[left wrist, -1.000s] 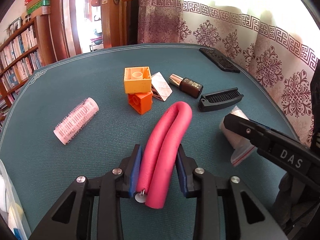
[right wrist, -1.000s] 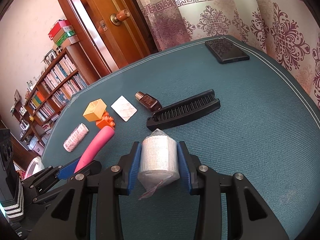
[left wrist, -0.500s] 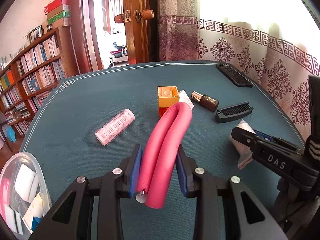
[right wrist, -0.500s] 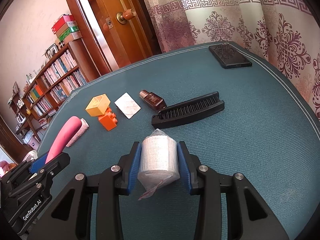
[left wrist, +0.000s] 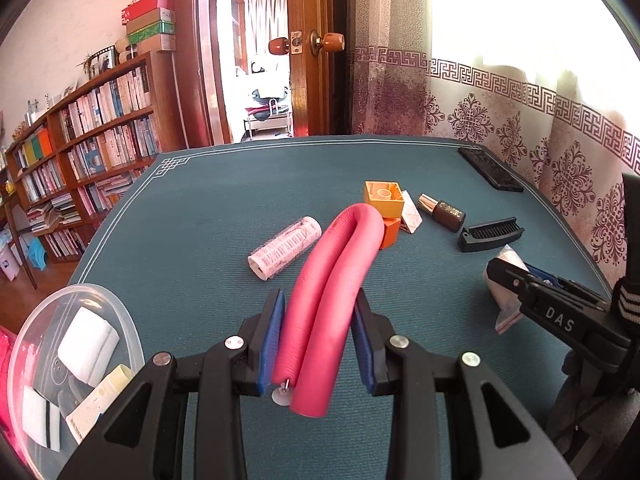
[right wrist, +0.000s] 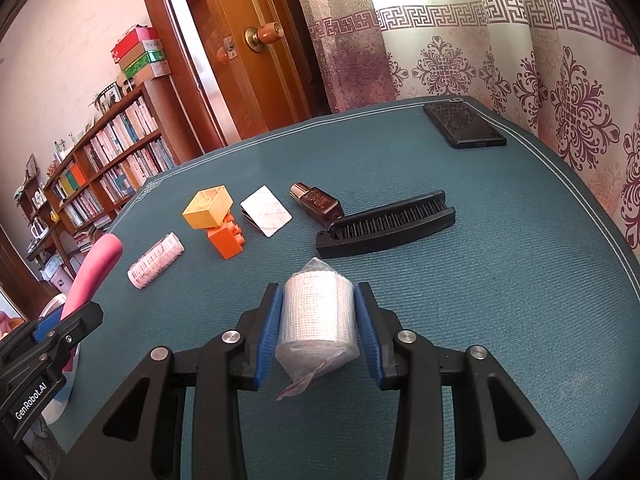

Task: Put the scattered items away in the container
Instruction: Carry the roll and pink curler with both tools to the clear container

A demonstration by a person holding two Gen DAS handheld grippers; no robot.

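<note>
My left gripper [left wrist: 318, 336] is shut on a folded pink foam roller [left wrist: 332, 292], held above the green table. A clear plastic container [left wrist: 124, 320] with white rolls and a tube inside sits at the lower left, off the table's edge. My right gripper [right wrist: 318, 332] is shut on a white gauze roll in a plastic bag [right wrist: 316, 316]. On the table lie a pink hair curler [right wrist: 156, 254], a yellow block [right wrist: 208, 208] on an orange block [right wrist: 228, 238], a white card [right wrist: 266, 210], a brown bottle [right wrist: 318, 202] and a black comb [right wrist: 386, 224].
A black phone [right wrist: 464, 124] lies at the table's far right corner. Patterned curtains hang behind the table on the right. A wooden door and bookshelves stand at the back left. The right gripper's body [left wrist: 560, 320] shows at the right of the left wrist view.
My left gripper has lifted and drawn back to the left with the pink roller, bringing the clear container into view. The right gripper keeps the gauze roll and has risen slightly.
</note>
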